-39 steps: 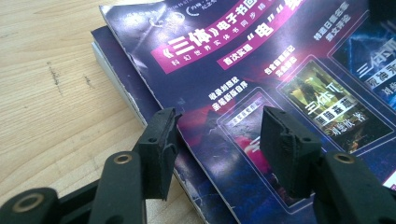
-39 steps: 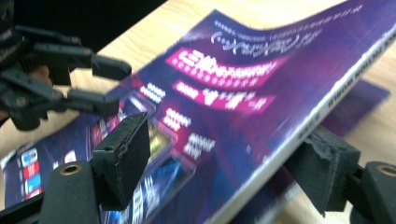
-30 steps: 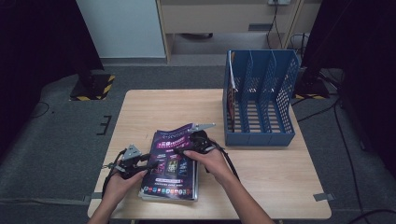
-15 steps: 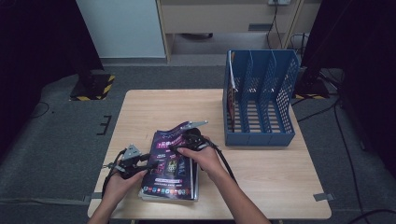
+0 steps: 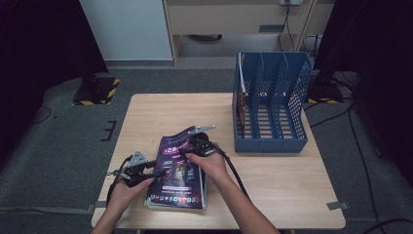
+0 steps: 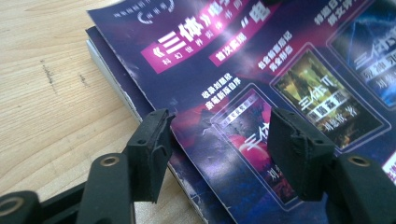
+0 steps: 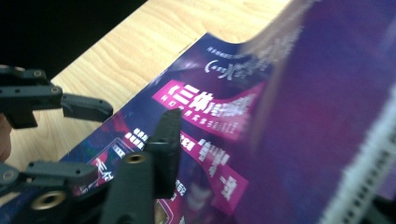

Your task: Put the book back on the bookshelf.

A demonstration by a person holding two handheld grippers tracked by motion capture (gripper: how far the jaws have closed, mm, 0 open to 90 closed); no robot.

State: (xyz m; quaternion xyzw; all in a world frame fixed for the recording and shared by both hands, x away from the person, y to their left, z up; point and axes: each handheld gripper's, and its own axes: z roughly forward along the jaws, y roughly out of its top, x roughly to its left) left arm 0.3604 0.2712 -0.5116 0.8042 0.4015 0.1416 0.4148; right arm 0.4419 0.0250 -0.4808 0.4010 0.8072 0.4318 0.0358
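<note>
A purple magazine [image 5: 178,168] is seen lying on the worktop [image 5: 156,117], left of the blue file rack [image 5: 272,112]. The left tool [image 6: 217,144] is held apart over its near-left edge. The right tool [image 5: 187,146], just closing, seems clamped on the lifted cover, though blur obscures this.

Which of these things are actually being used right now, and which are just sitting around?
In use:
- top magazine, its cover lifting
- stack of magazines beneath
- left claw, open
- right claw, closing on the cover

Just sitting there:
- blue file rack
- table
</note>
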